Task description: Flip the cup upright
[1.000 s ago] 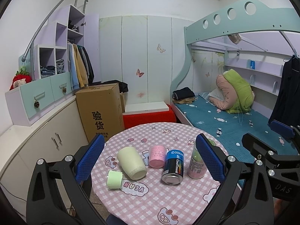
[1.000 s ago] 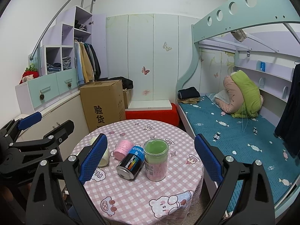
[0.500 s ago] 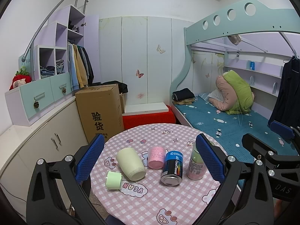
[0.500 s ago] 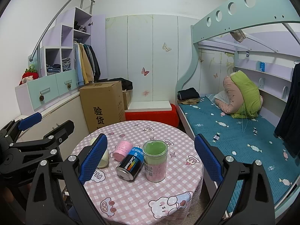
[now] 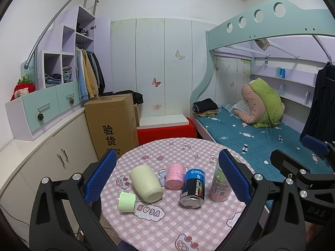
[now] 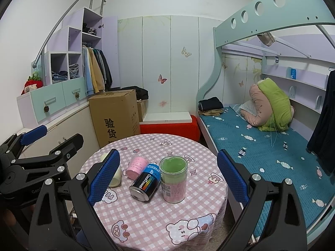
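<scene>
A pale cream cup [image 5: 146, 183] lies on its side on the round pink checked table [image 5: 173, 226], its mouth toward me; in the right wrist view the cup [image 6: 117, 175] is half hidden behind a finger. My left gripper [image 5: 167, 177] is open and empty, held above the near part of the table, with the cup between its fingers in view. My right gripper [image 6: 168, 177] is open and empty, further right, above the table. Each gripper shows at the edge of the other's view.
A small green roll [image 5: 126, 201], a pink cup on its side [image 5: 175, 175], a dark CoolTowel can on its side [image 5: 193, 190] and an upright jar with green lid [image 6: 173, 182] share the table. A cardboard box [image 5: 113, 123], cabinets and a bunk bed [image 5: 261, 133] surround it.
Both views have drifted slightly back and up; the table items sit a little lower and smaller. Nothing on the table has moved and both grippers stay open.
</scene>
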Motion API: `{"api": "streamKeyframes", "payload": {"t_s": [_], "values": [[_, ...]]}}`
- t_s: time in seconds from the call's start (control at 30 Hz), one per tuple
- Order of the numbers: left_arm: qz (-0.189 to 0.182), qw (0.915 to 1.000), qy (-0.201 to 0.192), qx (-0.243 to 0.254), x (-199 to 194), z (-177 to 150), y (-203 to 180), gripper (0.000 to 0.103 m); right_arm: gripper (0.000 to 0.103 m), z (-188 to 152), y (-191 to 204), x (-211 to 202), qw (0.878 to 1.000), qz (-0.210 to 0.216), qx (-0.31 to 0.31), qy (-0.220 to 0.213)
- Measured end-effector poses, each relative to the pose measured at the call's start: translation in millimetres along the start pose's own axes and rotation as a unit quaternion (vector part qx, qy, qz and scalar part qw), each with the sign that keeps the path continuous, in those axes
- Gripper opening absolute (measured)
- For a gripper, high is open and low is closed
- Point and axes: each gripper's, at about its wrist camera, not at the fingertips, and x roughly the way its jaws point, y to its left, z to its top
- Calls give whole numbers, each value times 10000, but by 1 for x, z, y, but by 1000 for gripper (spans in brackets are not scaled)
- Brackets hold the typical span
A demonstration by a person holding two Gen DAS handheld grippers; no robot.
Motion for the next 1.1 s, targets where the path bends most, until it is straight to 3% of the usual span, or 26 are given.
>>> {"api": "streamKeyframes", "payload": {"t_s": [1.1], "values": [[-60,10000,31,0,17,-1,-3,98,90,-5,-1,8,10000,-40,54,47]]}}
